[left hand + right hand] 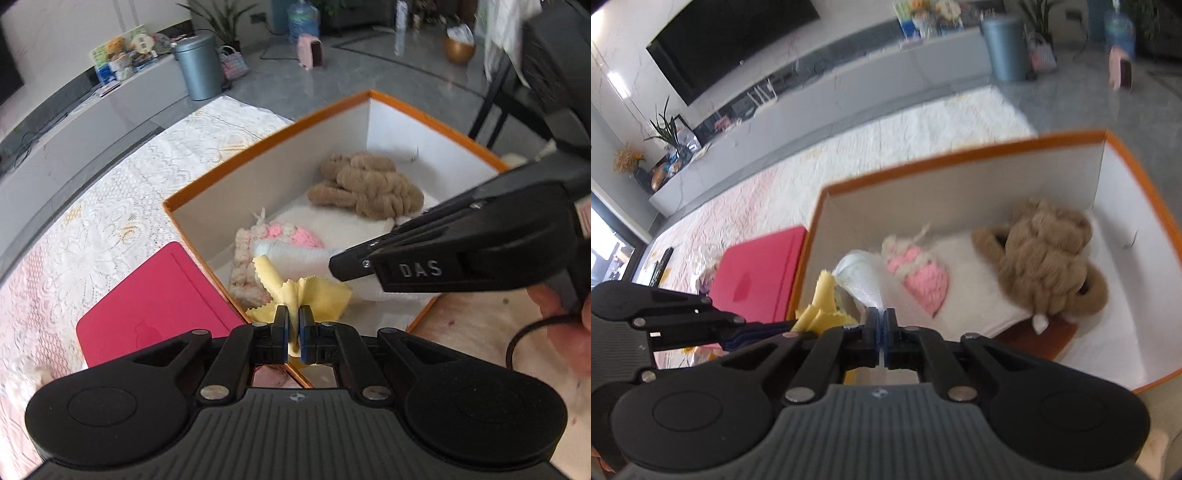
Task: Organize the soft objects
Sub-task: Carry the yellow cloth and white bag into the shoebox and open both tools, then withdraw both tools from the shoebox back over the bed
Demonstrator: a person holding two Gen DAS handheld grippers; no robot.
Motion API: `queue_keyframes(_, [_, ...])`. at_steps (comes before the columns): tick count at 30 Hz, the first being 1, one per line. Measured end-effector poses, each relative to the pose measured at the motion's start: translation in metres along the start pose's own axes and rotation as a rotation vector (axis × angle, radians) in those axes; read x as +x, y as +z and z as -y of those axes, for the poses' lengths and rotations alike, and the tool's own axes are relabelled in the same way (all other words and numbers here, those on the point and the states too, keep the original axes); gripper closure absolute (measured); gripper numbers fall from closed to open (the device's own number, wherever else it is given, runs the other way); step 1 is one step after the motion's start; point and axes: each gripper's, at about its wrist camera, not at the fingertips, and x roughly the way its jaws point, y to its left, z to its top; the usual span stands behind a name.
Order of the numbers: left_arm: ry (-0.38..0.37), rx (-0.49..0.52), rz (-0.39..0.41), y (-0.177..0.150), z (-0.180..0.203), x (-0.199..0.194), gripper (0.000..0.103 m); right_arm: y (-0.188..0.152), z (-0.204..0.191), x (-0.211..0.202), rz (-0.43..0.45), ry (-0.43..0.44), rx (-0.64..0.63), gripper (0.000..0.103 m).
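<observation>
An orange-rimmed white box (266, 147) holds a brown plush toy (369, 184), a pink and cream knitted piece (295, 232) and a white cushion. My left gripper (293, 317) is shut on a yellow cloth (317, 291) at the box's near corner. My right gripper (884, 325) is shut on a white cloth (864, 277) that hangs over the box's inside; in the left wrist view the right gripper (343, 262) comes in from the right, with the white cloth (295, 254) by its tip. The yellow cloth (822, 306) also shows in the right wrist view.
A red flat pad (155, 302) lies left of the box on a lace tablecloth (110, 221). A grey bin (199, 66), a low TV cabinet and a black chair (517, 85) stand beyond the table.
</observation>
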Motion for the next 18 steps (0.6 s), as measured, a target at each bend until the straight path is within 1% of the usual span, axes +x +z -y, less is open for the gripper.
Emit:
queue_keyframes(3, [0.025, 0.056, -0.026, 0.003, 0.006, 0.007, 0.097, 0.001, 0.003, 0.009, -0.047, 0.000, 0.001, 0.103])
queue_keyframes(5, [0.033, 0.074, -0.036, 0.004, 0.008, 0.011, 0.096, 0.001, 0.003, 0.014, -0.082, -0.008, -0.006, 0.103])
queue_keyframes(7, [0.032, 0.080, -0.045, 0.005, 0.008, 0.012, 0.092, 0.002, 0.003, 0.020, -0.117, -0.018, -0.020, 0.101])
queue_keyframes(8, [0.031, 0.082, -0.046, 0.005, 0.008, 0.012, 0.088, 0.002, 0.002, 0.022, -0.132, -0.024, -0.026, 0.100])
queue_keyframes(11, [0.030, 0.085, -0.041, 0.006, 0.008, 0.011, 0.087, 0.002, 0.000, 0.029, -0.170, -0.044, -0.049, 0.098])
queue_keyframes(13, [0.024, 0.088, -0.034, 0.005, 0.007, 0.010, 0.082, 0.003, -0.001, 0.031, -0.189, -0.052, -0.057, 0.098])
queue_keyframes(15, [0.015, 0.084, -0.025, 0.005, 0.007, 0.008, 0.073, 0.005, -0.001, 0.034, -0.206, -0.063, -0.058, 0.096])
queue_keyframes(16, [0.010, 0.082, -0.020, 0.005, 0.007, 0.008, 0.071, 0.005, -0.001, 0.035, -0.213, -0.068, -0.060, 0.089])
queue_keyframes(17, [0.010, 0.081, -0.018, 0.005, 0.007, 0.007, 0.068, 0.005, -0.001, 0.035, -0.216, -0.074, -0.061, 0.077])
queue_keyframes(18, [0.012, 0.082, -0.015, 0.006, 0.007, 0.006, 0.066, 0.004, -0.001, 0.034, -0.214, -0.091, -0.063, 0.074])
